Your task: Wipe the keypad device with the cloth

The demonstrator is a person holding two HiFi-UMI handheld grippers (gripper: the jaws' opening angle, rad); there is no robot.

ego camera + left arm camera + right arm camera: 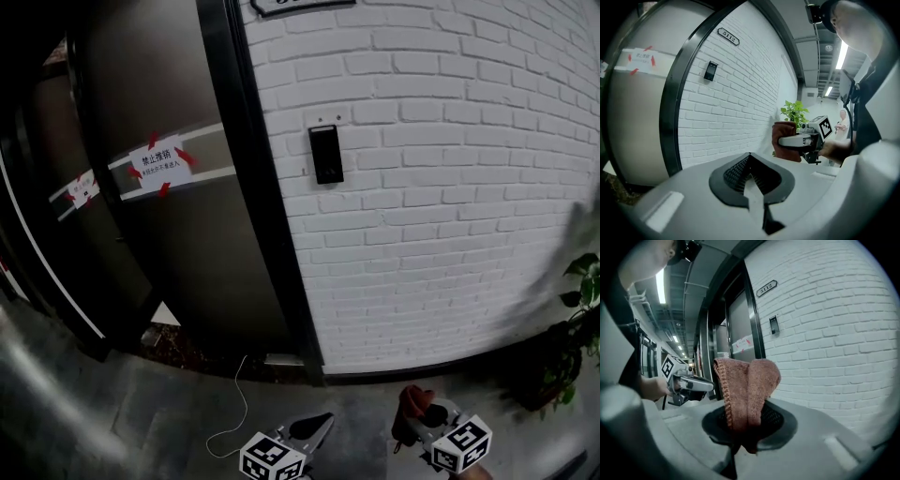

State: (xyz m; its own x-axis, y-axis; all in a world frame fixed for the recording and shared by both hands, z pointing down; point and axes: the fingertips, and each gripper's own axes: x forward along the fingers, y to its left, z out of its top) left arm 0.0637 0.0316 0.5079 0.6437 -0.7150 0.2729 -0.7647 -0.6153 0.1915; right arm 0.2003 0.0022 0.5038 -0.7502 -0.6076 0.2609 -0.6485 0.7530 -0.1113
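The right gripper (747, 427) is nearest, low down. Its two jaws are squeezed tight on a folded reddish-brown cloth (747, 385), which sticks up out of them. The left gripper (750, 180) is just beside it. Its jaws are pressed together and there is nothing between them.

A little farther out, a thin white cord (236, 405) lies on the grey floor (112, 412) near the bottom of a dark door (178, 253). The door has a white sign with red arrows (157, 161) stuck on it.

Past that is a white brick wall (450, 206). The keypad device (325, 155) is a small black box high on this wall, just beside the black door frame (258, 187).

The wiping does not look started yet. The cloth is ready in the jaws, but it is low and well apart from the keypad device. The whole job is left: lift the cloth up, reach the box, and rub it.

Nothing seems to stand in the way. A green plant (586, 281) is far off to the right, near the wall. A little number plate (728, 36) hangs higher up on the bricks.
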